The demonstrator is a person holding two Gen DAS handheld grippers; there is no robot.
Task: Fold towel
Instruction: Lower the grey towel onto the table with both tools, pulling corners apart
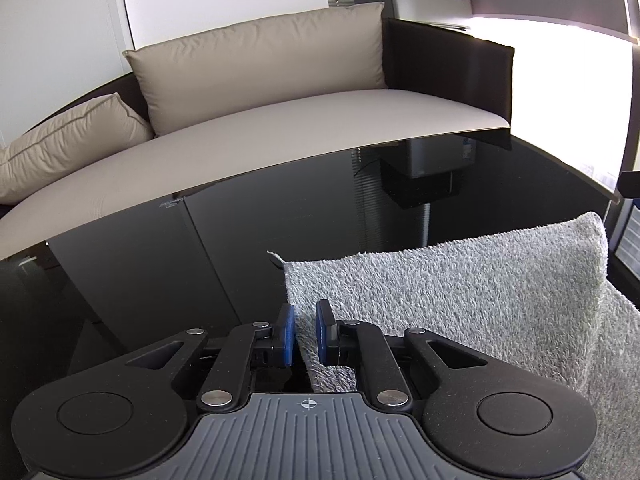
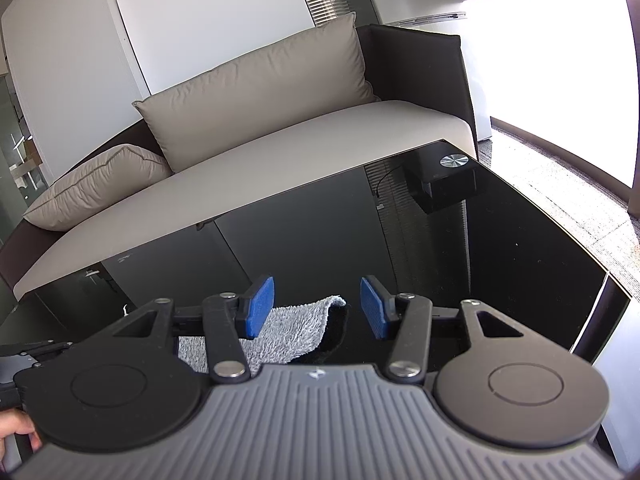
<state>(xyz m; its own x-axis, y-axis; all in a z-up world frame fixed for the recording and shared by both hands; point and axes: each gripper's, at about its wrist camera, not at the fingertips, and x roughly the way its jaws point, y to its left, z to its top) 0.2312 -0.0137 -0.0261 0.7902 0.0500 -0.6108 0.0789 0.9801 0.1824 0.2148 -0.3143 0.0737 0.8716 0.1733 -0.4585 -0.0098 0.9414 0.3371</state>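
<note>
1. Left gripper sits low over the black glass table, pointing forward toward the sofa; blue pads nearly closed, only a narrow gap between them.
2. The left edge of the grey towel runs into that gap. Cannot tell for sure whether the pads actually pinch the cloth or just straddle it.
3. In the left wrist view the towel lies on the table to the right of the gripper's midline, fluffy side up, already doubled: a raised folded ridge on the right side, another layer below it.
4. Right gripper is held above the table, tilted down and forward, jaws spread wide and gripping nothing.
5. In the right wrist view a towel corner lies on the table below and between the open fingers, closer to the left pad; not touching either pad as far as I can see.
6. Fingertips of a hand show at the lower left edge of the right wrist view, behind the gripper body.
7. Background: beige cushions on the sofa, a small dark box at the table's far right corner.
</note>
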